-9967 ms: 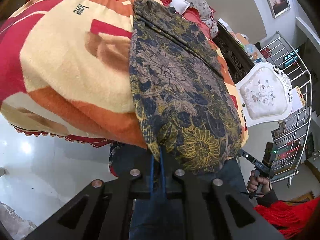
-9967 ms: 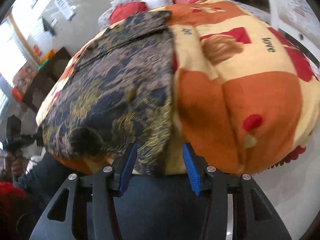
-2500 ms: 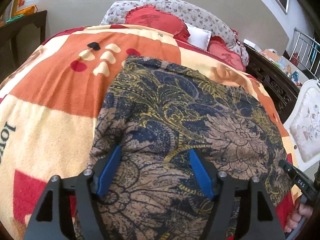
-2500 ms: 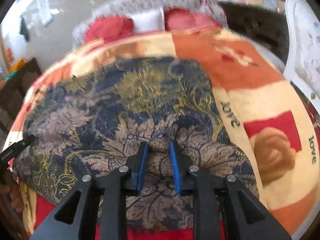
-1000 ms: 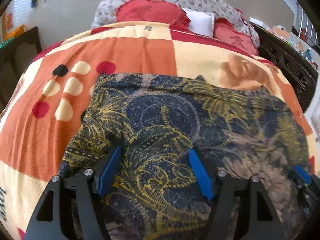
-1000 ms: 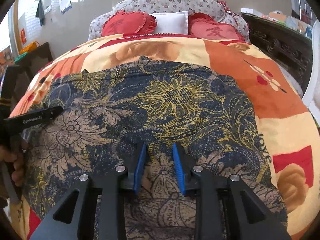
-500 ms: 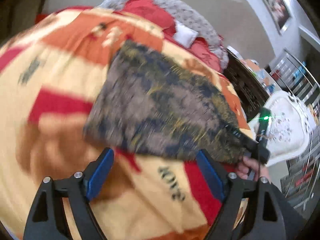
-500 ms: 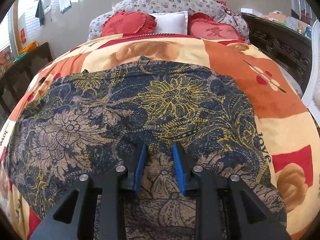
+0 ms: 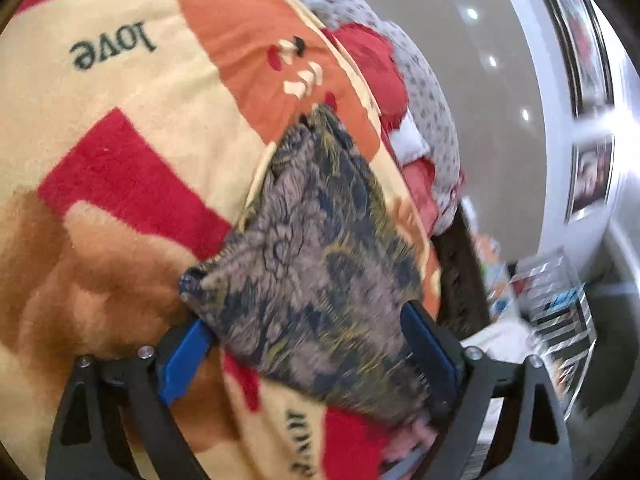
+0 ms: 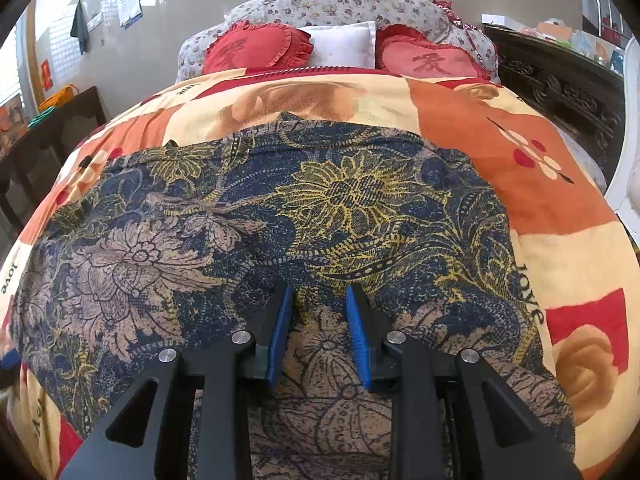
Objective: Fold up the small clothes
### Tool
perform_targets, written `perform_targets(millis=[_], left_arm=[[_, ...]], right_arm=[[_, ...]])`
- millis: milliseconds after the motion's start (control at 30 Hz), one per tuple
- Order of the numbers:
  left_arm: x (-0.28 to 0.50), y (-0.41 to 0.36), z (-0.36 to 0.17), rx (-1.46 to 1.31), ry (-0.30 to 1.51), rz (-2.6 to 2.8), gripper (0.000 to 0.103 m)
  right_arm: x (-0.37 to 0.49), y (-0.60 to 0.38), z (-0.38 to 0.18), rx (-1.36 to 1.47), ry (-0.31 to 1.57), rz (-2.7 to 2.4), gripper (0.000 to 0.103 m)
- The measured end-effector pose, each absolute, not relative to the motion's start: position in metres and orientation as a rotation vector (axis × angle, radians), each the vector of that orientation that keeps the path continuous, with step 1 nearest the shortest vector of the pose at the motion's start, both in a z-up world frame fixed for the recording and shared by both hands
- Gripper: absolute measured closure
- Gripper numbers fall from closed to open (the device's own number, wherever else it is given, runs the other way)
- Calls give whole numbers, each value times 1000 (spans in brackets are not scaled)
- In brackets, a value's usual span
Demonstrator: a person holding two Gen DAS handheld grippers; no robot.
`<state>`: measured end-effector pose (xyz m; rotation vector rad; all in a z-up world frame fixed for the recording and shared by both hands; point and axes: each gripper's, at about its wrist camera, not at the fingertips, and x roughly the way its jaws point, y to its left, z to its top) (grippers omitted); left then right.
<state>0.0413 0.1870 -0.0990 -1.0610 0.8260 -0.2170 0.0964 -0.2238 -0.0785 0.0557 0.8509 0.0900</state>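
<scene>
Garment under right hand-held gripper

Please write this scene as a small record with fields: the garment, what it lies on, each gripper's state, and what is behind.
garment: dark floral-print garment, folded, spread flat
surface: orange, cream and red blanket on a bed
left gripper: jaws wide and opening, garment in view between them, pads not pressing it
right gripper: narrow gap, over the garment's near part; grip cannot be told
behind: two red heart cushions, white pillow
</scene>
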Motion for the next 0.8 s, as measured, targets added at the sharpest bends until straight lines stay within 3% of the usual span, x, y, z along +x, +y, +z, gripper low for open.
perform_targets(millis=[100,333,467,633,800], left_arm=[[43,184,-90,-1106,794,-313,15],[57,178,-99,-1114,824,-353,15],[57,162,-97,-963,877,-351,19],[68,176,-100,-1027,834,-294,21],[64,159,-97,-867,852,-298,43]], right_arm=[[97,-224,-79,56,851,90,84],[97,-224,-79,54,850,89,84],[97,-225,-79,57,850,91,84],[97,-225,-79,58,850,91,84],[97,-224,-79,59,851,91,84]])
